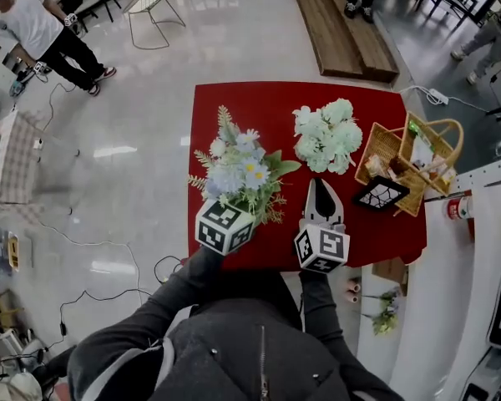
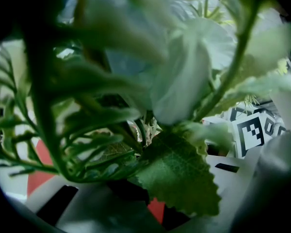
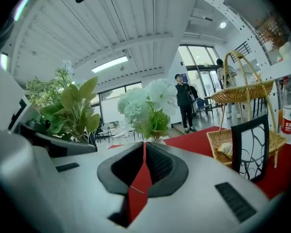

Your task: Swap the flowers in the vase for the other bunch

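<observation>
A bunch of blue and white flowers with green fern leaves stands at the near left of the red table. My left gripper is shut on its stems, which are hidden under the blooms. In the left gripper view, its leaves and pale petals fill the picture. A mint-green bunch stands at the table's middle back, its vase hidden from above; only a bit of white vase rim shows. My right gripper is shut and holds nothing, pointing at that bunch from a short way off.
A wicker basket with a tall handle stands at the table's right, with a black-framed panel leaning in front of it. A bottle sits on a shelf at the far right. People stand on the floor beyond the table.
</observation>
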Available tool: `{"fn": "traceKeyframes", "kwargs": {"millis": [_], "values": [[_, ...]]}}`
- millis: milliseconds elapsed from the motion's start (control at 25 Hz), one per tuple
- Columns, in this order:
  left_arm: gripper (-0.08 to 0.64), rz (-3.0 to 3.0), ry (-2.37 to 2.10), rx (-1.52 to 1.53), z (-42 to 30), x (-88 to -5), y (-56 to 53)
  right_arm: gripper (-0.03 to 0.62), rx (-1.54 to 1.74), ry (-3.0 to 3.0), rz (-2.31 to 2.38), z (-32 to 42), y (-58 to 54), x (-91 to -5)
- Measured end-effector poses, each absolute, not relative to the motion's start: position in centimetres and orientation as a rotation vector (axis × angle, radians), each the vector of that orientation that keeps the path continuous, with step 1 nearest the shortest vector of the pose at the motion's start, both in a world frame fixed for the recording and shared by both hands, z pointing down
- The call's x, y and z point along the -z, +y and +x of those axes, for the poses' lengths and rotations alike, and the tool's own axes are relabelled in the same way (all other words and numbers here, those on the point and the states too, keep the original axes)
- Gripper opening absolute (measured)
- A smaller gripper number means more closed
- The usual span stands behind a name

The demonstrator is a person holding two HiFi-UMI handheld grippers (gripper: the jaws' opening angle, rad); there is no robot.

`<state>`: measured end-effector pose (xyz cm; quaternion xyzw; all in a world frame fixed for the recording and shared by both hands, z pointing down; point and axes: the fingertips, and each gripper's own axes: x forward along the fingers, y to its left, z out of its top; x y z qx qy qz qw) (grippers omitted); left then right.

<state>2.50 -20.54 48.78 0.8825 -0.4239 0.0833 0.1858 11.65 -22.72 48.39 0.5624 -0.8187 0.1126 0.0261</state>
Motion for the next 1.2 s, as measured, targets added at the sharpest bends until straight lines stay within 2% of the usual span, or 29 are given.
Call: {"fn": "traceKeyframes", "kwargs": {"millis": [360,400,440,480,1200], "values": [[0.032,2.497,-1.184,-0.235,1.2,-47.2,-22.2,0.028,-0.218,-2.498,1.758,10.8,-25.2,-48.4],[0.032,2.493,-1.187,-0.235,1.0,-47.3,-22.3,0.094,-0.213,-2.489,1.753,10.7,-25.5,-48.6],[0.032,2.488,-1.19,-0.235,0.8,-47.4,-22.4,0.19,-0.215,-2.482,1.751,10.7,-25.8,-48.9],[0.032,2.483,-1.195,-0.235,0.6,-47.4,-22.5,0.221,-0.222,-2.478,1.753,10.6,-26.0,-49.1],[0.032,2.422,-1.247,-0.267,-0.7,-48.7,-23.7,0.231,-0.076,-2.549,1.787,10.5,-30.7,-49.1]]}}
